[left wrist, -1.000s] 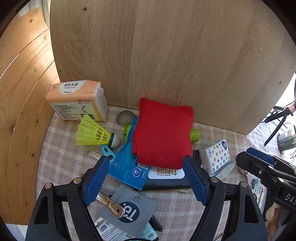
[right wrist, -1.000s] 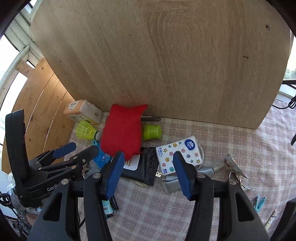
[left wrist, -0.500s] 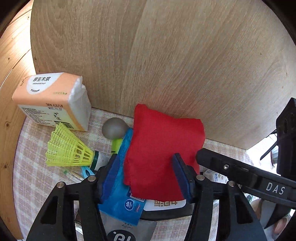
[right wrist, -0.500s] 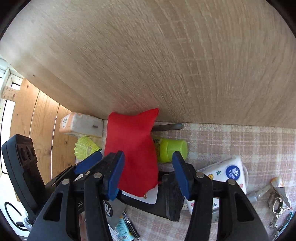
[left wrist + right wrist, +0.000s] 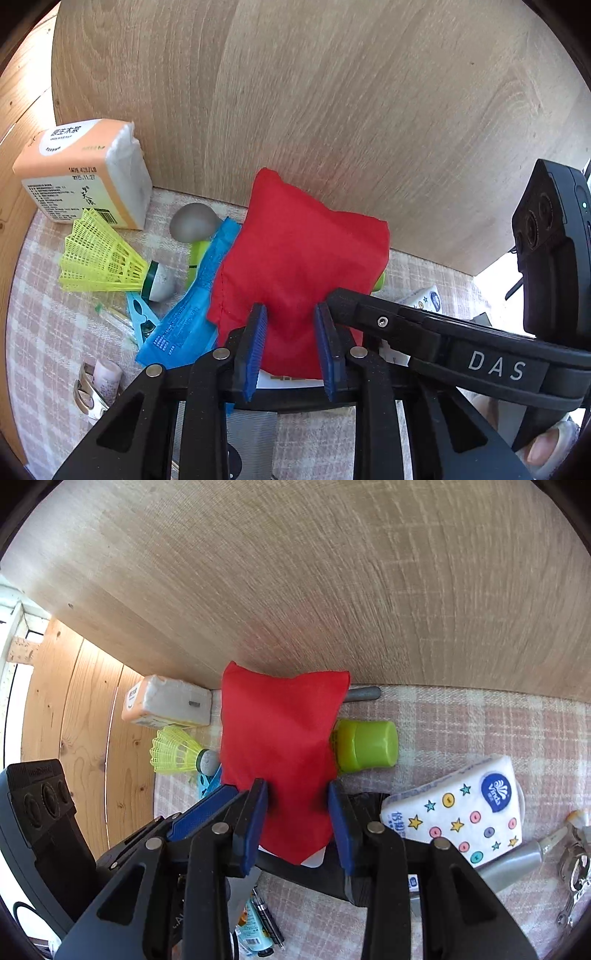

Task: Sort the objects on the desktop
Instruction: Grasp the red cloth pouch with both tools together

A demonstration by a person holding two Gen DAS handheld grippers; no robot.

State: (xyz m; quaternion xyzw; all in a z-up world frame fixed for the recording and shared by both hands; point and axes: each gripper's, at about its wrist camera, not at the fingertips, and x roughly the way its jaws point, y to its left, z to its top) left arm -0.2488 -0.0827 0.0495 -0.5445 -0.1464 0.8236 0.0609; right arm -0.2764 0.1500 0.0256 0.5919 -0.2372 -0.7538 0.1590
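A smooth wood-grain board (image 5: 332, 590) stands behind the table (image 5: 480, 723), which wears a pink plaid woven cloth. The soft red fabric pouch (image 5: 303, 266) lies atop the clutter against the board; both left tongs (image 5: 291, 347) and right tongs (image 5: 297, 823) pinch its near edge. A "Vinda" tissue pack (image 5: 461, 812) with stars lies just right. The yellow mesh shuttlecock (image 5: 99, 262) lies left.

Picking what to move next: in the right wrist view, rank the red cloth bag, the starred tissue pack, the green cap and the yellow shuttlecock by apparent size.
1. red cloth bag, clearly largest
2. starred tissue pack
3. green cap and yellow shuttlecock: look alike, not ranked. The bag hides part of the cap.
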